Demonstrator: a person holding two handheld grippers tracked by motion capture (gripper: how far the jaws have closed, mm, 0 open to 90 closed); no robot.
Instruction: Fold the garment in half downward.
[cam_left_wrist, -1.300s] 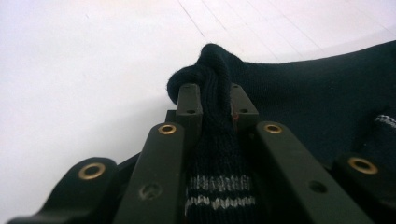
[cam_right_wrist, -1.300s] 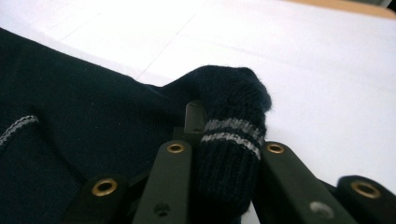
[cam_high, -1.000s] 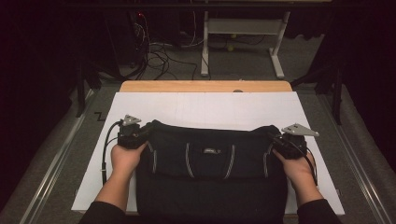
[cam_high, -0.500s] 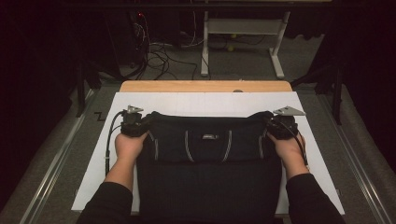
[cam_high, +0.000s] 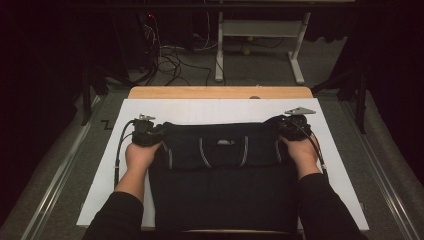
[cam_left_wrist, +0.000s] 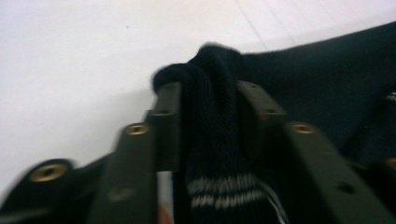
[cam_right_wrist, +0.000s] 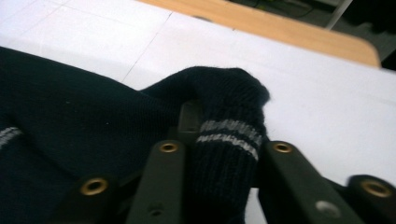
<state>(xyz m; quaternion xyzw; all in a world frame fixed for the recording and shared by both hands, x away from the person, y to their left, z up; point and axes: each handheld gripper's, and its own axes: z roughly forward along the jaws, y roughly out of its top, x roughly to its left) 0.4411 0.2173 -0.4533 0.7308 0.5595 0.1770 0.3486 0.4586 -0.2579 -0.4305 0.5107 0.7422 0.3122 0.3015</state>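
Observation:
A black knitted sweater (cam_high: 220, 180) with thin white stripes lies on the white board (cam_high: 220, 110), its near part folded over the rest. At the fold's left corner, my left gripper (cam_high: 159, 133) is shut on a bunch of the knit (cam_left_wrist: 208, 126). My right gripper (cam_high: 278, 126) is shut on the fold's right corner, where a striped ribbed edge (cam_right_wrist: 229, 135) sits between the jaws. Both corners are lifted slightly off the board.
The white board rests on a wooden table whose far edge (cam_high: 220, 92) shows beyond it. Past the table are a white desk frame (cam_high: 260, 40) and loose cables (cam_high: 170, 55) on grey carpet. Metal rails (cam_high: 60, 170) run along both sides.
Both grippers have carried the sweater's held edge away from the person, toward the board's far side, and the fold now lies farther up the garment.

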